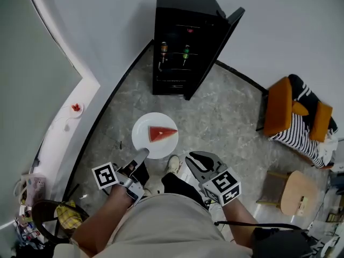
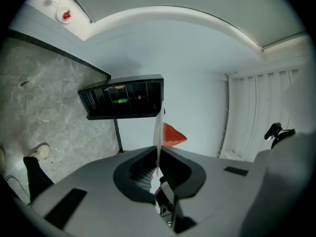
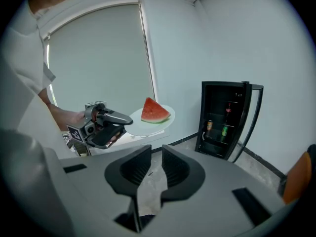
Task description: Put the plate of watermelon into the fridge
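Note:
A white plate (image 1: 145, 140) carries one red watermelon wedge (image 1: 161, 133) and hangs level above the stone floor. My left gripper (image 1: 142, 153) is shut on the plate's near rim. In the left gripper view the plate (image 2: 158, 130) shows edge-on between the jaws, with the wedge (image 2: 173, 136) beyond it. The black mini fridge (image 1: 183, 42) stands ahead with its door swung open and cans on its shelves. My right gripper (image 1: 200, 159) hovers to the right of the plate, apart from it. Its jaws (image 3: 156, 164) stand narrowly open with nothing between them. It sees the plate (image 3: 157, 124) and the fridge (image 3: 224, 120).
An orange chair (image 1: 293, 114) with striped cloth stands at the right, and a round wooden stool (image 1: 298, 192) is nearer. A white ledge (image 1: 59, 138) with a small dish (image 1: 76, 108) runs along the left. The person's shoe (image 1: 173, 163) is below the plate.

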{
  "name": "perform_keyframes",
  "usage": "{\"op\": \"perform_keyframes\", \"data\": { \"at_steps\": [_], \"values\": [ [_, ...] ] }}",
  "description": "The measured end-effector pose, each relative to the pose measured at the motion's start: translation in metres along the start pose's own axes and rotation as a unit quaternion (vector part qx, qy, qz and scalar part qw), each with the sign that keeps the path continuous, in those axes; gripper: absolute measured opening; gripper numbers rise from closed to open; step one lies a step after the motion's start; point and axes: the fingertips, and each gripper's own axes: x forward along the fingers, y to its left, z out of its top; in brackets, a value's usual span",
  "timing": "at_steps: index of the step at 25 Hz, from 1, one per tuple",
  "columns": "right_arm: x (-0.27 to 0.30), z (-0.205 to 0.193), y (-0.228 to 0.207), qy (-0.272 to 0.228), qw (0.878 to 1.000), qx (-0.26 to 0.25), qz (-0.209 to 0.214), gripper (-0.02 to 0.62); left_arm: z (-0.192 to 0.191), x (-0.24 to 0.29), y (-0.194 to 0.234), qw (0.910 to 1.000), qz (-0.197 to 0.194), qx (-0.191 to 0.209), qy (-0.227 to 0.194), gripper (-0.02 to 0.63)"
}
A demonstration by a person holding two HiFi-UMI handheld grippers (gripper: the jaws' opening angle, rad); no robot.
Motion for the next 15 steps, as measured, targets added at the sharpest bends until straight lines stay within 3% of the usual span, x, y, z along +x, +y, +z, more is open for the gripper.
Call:
{"op": "perform_keyframes", "data": {
  "at_steps": [9,15],
  "values": [
    [0.014,0.029,-0.125,-0.005,1.000,-0.020,0.017,0.063,0.052,0.131,0.002,0.9994,-0.001,0.014,-0.031,0.025],
    [0.027,0.026,-0.183,0.008,1.000,0.010,0.016,0.063,0.091,0.206,0.016,0.9992,0.011,0.010,-0.036,0.025]
  ]
}}
